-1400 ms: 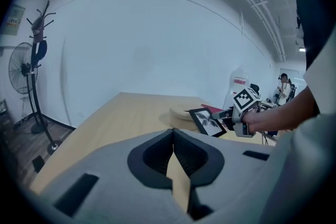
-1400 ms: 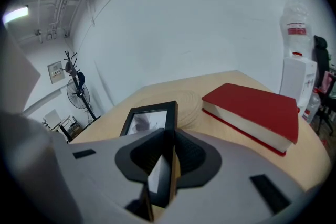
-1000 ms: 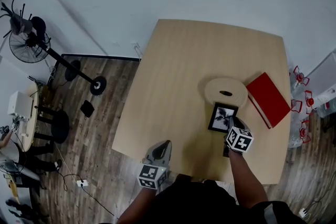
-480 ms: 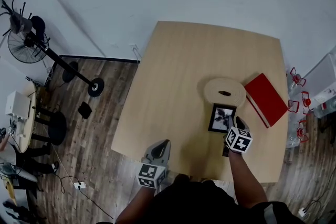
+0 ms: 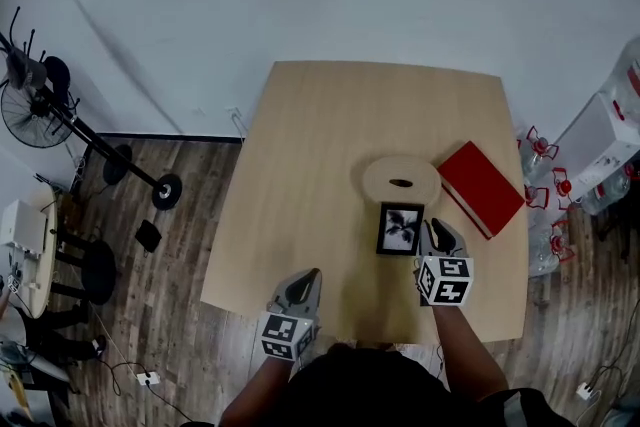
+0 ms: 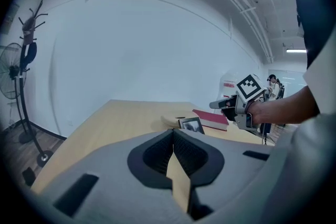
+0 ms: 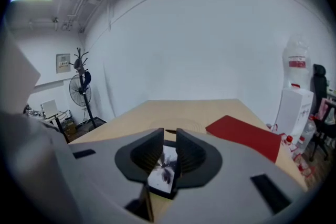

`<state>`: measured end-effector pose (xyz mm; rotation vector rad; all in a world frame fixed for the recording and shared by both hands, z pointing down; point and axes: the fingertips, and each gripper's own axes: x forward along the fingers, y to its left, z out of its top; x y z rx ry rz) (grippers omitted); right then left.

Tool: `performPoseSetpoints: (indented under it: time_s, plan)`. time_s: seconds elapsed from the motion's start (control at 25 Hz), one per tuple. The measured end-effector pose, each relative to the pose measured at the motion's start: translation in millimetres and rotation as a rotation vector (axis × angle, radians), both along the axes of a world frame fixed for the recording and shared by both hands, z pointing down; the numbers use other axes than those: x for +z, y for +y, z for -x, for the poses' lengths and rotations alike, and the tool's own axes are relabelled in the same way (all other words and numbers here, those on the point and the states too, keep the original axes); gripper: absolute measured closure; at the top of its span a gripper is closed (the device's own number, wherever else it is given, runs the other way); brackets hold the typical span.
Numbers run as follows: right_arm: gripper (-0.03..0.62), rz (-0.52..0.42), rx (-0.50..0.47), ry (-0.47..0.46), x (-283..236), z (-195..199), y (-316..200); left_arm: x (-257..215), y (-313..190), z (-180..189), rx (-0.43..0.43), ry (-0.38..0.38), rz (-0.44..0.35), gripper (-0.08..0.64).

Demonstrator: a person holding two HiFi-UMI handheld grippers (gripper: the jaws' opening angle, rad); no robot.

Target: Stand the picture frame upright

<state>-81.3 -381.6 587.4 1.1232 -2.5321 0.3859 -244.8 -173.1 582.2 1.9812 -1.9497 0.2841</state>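
Observation:
The black picture frame (image 5: 400, 228) with a black-and-white print is on the light wooden table (image 5: 310, 165), just in front of a round wooden disc (image 5: 401, 181). In the left gripper view the frame (image 6: 191, 125) leans back on its stand, free of any grip. My right gripper (image 5: 438, 230) hovers above and right of it, clear of it (image 6: 218, 105). Its jaws have just been closing and keep a narrow gap with nothing between them. The frame (image 7: 164, 168) shows through that gap, lower on the table. My left gripper (image 5: 305, 277) is shut and empty at the near table edge.
A red book (image 5: 481, 187) lies right of the disc. Water bottles (image 5: 545, 165) and a white box stand on the floor past the table's right edge. A standing fan (image 5: 25, 100) and stools are far left. The person's arms reach in from the bottom.
The right gripper has come off the frame's lower right corner and risen, and now sits to the frame's right. The frame stays by the disc. The left gripper is in nearly the same place.

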Motion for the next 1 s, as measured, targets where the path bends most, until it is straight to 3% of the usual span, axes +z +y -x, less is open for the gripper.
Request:
performPoseSetpoints:
  time_s: [0.16,0.28,0.72,1.0]
  plan:
    - [0.525,-0.099,-0.123,0.04,-35,-1,22,-10,-12,-18,0.052,-0.014,-0.024,0.56]
    - [0.571,-0.153,-0.165,0.034,-56,-11,32,-13,-20,-35,0.087,-0.005,-0.01,0.56]
    - [0.583,-0.229,-0.144,0.003,-92,-60,50,-33,-48,-87,0.186,-0.02,-0.087,0.56]
    - [0.583,-0.207,-0.109,-0.048,-99,-85,54,-34,-53,-110,0.225,-0.023,-0.088,0.56]
